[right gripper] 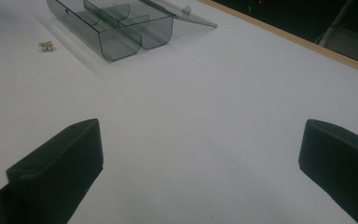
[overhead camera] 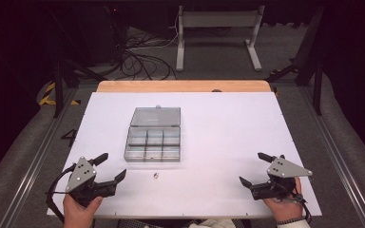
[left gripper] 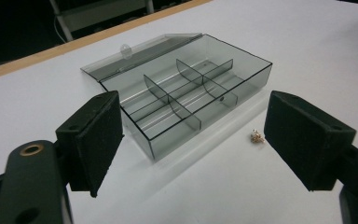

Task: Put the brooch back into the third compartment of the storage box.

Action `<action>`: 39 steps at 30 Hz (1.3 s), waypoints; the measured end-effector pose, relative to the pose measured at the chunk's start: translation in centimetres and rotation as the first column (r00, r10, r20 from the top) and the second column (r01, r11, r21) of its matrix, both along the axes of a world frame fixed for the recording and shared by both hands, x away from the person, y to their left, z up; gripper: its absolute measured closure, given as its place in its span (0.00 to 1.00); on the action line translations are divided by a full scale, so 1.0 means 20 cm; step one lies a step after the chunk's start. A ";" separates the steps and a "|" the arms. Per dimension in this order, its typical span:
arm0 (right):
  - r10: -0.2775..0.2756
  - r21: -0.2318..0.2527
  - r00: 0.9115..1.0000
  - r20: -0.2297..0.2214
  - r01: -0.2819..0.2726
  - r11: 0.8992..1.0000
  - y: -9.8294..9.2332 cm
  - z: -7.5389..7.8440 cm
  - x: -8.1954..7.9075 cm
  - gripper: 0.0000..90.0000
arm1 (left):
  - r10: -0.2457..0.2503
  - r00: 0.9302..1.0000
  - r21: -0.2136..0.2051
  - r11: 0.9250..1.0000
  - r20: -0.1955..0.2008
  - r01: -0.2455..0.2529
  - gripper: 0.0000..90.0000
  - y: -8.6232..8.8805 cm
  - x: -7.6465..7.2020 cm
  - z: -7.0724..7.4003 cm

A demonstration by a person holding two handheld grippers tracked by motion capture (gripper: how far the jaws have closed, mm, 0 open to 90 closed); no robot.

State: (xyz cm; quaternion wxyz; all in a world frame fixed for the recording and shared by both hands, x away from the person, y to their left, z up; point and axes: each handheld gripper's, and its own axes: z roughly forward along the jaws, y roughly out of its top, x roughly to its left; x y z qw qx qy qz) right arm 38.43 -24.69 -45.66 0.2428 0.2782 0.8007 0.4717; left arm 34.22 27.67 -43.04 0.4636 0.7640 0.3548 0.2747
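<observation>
A starting stage is judged to be in hand: nothing is held yet, and the small gold-coloured trinket (overhead camera: 156, 175) lies loose on the white table (overhead camera: 228, 123), just ahead of the left gripper (overhead camera: 108, 167) and slightly to its right. The compartment box (overhead camera: 153, 145) is seen straight ahead of that gripper, its lid (overhead camera: 156, 116) folded back flat beyond it, and its cells look unfilled. The left gripper is held low over the table with its jaws spread wide; in the left gripper view the trinket (left gripper: 257, 136) is found just inside the right-hand jaw. The right gripper (overhead camera: 257, 169) is held wide as well, well apart from the box, with box (right gripper: 116, 23) and trinket (right gripper: 46, 45) far ahead to its left. The next move is judged to call for a short reach forward, a careful narrowing around a very small piece, then a lift into a cell.
</observation>
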 end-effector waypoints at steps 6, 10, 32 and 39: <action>0.003 -0.003 1.000 -0.004 -0.003 1.000 0.00 0.00 0.00 0.01 | -0.020 1.000 0.004 1.000 -0.015 0.020 0.22 -0.03 0.03 0.02; 0.005 -0.004 1.000 -0.007 -0.005 1.000 0.00 0.00 0.01 0.01 | -0.033 0.999 0.001 0.999 -0.023 0.033 0.23 -0.05 0.05 0.03; 0.008 -0.004 1.000 -0.013 -0.008 1.000 0.00 -0.01 0.01 0.01 | -0.089 0.994 0.024 0.996 -0.055 0.091 0.23 -0.19 0.15 0.08; 0.011 -0.010 1.000 -0.015 -0.011 1.000 0.01 -0.01 0.01 0.01 | -0.093 0.993 0.035 0.995 -0.069 0.096 0.23 -0.22 0.18 0.08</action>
